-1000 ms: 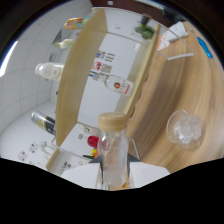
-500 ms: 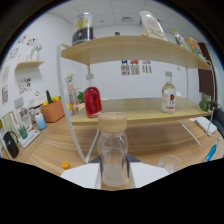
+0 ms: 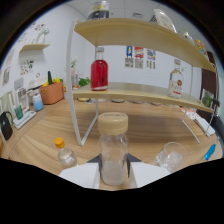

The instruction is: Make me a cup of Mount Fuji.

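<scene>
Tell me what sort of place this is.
Probably a home bar or drink-mixing counter: a two-tier wooden shelf carries a red liquor bottle and a clear spirit bottle, an empty glass stands on the wooden counter, and the jaws hold a capped bottle.

Gripper (image 3: 114, 172): two pale, whitish flat fingers (image 3: 80, 176); black housing below

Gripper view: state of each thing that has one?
gripper: shut on the clear bottle, held upright
clear bottle: tan cap on, pale contents low inside
red bottle: upright on the lower shelf, near full
clear labelled bottle: upright on the same shelf
glass: upright on the counter, looks empty
small orange-capped bottle: on the counter, capped
</scene>
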Tool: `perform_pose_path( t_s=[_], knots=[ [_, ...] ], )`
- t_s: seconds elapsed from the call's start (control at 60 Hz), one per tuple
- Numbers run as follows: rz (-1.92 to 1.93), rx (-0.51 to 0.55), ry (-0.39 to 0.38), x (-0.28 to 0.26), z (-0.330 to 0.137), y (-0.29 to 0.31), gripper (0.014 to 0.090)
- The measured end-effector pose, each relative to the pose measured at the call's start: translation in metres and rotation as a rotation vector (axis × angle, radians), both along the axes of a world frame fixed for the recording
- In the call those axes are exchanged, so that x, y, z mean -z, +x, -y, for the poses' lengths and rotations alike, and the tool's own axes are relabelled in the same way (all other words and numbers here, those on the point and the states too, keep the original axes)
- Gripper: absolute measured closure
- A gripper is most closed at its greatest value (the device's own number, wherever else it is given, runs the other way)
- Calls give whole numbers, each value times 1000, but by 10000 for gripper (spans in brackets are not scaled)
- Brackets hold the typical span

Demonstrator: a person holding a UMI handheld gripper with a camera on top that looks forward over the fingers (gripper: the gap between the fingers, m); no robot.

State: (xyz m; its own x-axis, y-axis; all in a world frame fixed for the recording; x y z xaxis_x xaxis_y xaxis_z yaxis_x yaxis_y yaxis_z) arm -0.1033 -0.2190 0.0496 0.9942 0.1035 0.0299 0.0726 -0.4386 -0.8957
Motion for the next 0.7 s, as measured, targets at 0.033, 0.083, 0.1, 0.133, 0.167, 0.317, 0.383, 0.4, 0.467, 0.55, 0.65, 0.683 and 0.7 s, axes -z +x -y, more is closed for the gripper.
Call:
perform_pose_path(
  t_s=[0.033, 0.083, 0.1, 0.133, 0.167, 0.317, 0.383, 0.4, 0.467, 0.55, 0.65, 0.683, 0.7],
  knots=[
    [2, 0, 1, 0, 3, 1, 640],
    [5, 0, 2, 0, 6, 1, 633],
    [6, 2, 2, 0, 7, 2, 632],
    [6, 4, 3, 1, 9, 2, 629],
    [7, 8, -5, 3, 11, 3, 619],
    [-14, 41, -61, 6, 21, 9, 312],
    [-31, 55, -49, -6, 26, 11, 208],
    [-36, 56, -45, -11, 28, 12, 207],
    [-41, 66, -22, -33, 35, 16, 254],
    [-47, 60, 10, -64, 48, 17, 191],
    [-40, 53, 44, -94, 69, 24, 180],
    [-37, 52, 48, -100, 76, 28, 181],
    [-35, 55, 49, -102, 79, 32, 180]
  ],
)
